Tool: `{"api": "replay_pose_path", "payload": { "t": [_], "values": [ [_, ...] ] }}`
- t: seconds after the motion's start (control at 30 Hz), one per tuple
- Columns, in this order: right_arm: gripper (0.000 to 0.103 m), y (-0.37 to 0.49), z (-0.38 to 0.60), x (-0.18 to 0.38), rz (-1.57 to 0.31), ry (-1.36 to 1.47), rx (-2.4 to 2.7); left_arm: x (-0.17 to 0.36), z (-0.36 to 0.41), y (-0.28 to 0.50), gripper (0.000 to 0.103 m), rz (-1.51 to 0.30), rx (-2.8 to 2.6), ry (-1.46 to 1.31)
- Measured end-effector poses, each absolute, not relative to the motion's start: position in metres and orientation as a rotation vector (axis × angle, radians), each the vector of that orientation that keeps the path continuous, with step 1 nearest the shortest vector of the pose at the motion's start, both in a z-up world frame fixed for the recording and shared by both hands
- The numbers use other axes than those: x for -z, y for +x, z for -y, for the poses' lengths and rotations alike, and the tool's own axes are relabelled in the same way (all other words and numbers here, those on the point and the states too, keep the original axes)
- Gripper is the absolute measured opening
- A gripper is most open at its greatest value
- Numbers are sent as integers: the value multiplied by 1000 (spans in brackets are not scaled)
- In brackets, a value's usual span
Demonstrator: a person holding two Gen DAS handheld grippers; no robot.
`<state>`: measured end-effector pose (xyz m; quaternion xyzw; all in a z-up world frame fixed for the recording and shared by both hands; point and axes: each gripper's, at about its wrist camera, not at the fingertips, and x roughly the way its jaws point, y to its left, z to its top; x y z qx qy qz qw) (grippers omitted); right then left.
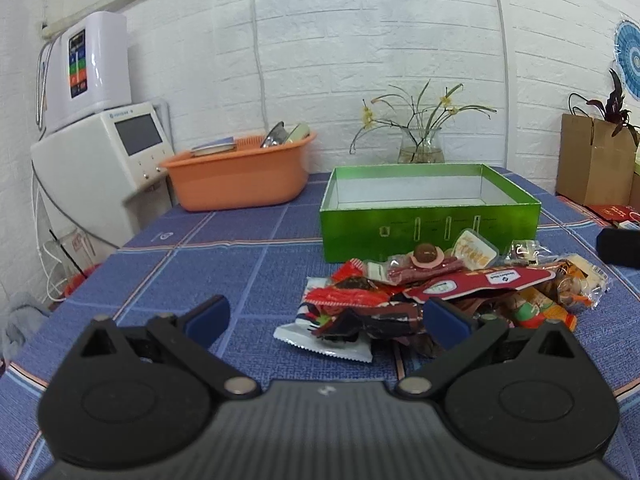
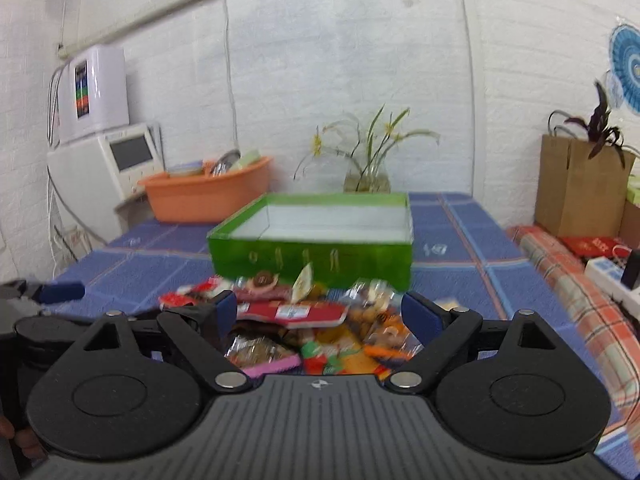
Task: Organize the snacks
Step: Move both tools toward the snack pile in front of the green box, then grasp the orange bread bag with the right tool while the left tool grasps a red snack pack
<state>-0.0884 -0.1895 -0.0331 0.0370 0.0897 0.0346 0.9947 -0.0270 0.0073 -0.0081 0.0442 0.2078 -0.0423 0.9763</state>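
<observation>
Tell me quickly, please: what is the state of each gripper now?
Left gripper: open, holding nothing, above the near edge of the snack pile.
Right gripper: open, holding nothing, over the same pile.

Both cameras sat low over the blue checked tablecloth [image 1: 224, 240], each looking forward along its own fingers toward the white brick wall [image 1: 320, 60]. The left wrist view stood left of the snack pile [image 1: 420, 300], which lay right of centre, near its lens. The right wrist view looked straight over the pile [image 2: 312, 320], closer in and blurred. Both shared the green box [image 1: 428, 232], orange basin [image 1: 240, 180], vase [image 1: 420, 144] and white appliance [image 1: 100, 168].
</observation>
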Motion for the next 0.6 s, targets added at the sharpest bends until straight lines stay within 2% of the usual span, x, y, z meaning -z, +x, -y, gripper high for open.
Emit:
{"api": "replay_pose_path", "payload": {
  "t": [0.23,0.43,0.6],
  "values": [
    [103,-87,211,34,-128,182,-38,10,-6,-19,103,-429,104,59],
    [103,-82,221,40,-103,80,-7,0,-30,-13,103,-293,157,28],
    [103,-76,230,43,-148,27,-17,7,-31,11,102,-418,123,129]
  ]
}}
